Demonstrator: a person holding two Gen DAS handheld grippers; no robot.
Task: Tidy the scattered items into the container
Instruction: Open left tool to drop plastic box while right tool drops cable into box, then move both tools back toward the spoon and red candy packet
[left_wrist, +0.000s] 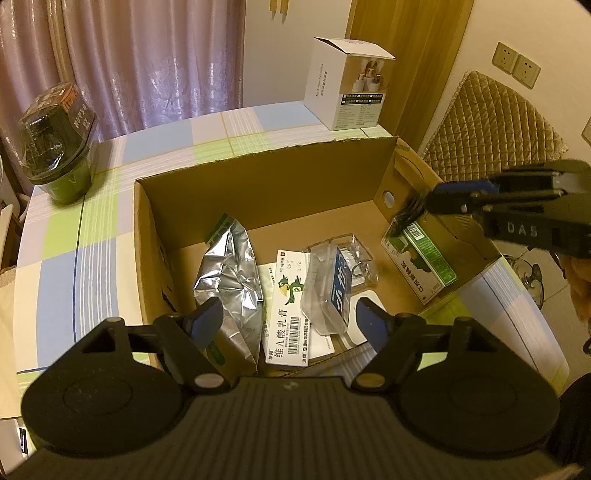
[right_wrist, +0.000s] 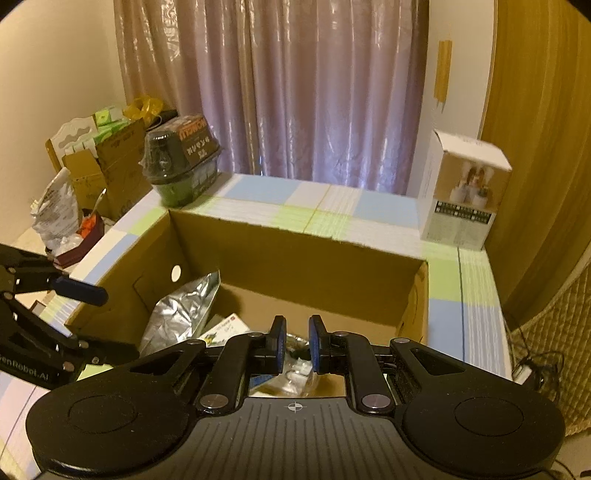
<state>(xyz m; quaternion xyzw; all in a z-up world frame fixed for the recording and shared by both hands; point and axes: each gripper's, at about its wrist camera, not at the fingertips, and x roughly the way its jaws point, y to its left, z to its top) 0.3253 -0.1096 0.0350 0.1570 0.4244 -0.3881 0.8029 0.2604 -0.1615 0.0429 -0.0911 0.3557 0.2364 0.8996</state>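
An open cardboard box (left_wrist: 258, 177) stands on the checked tablecloth. Inside lie a silver foil pouch (left_wrist: 231, 273), a white medicine carton with a green parrot (left_wrist: 290, 306), a clear plastic case with a blue label (left_wrist: 328, 291) and a small clear bag (left_wrist: 360, 258). A green carton (left_wrist: 424, 258) leans on the box's right wall. My left gripper (left_wrist: 290, 323) hangs open over the pouch and carton, touching nothing. My right gripper (left_wrist: 430, 201) is over the box's right side, shut on a small dark pronged thing (left_wrist: 406, 218). In the right wrist view its jaws (right_wrist: 297, 343) stand close together above the box's contents.
A white product box (left_wrist: 347, 85) stands on the table behind the cardboard box. A dark wrapped tub (left_wrist: 55, 147) sits at the far left corner. A quilted chair back (left_wrist: 491, 122) is to the right. Beyond the table's left edge lie boxes and bags (right_wrist: 85, 177).
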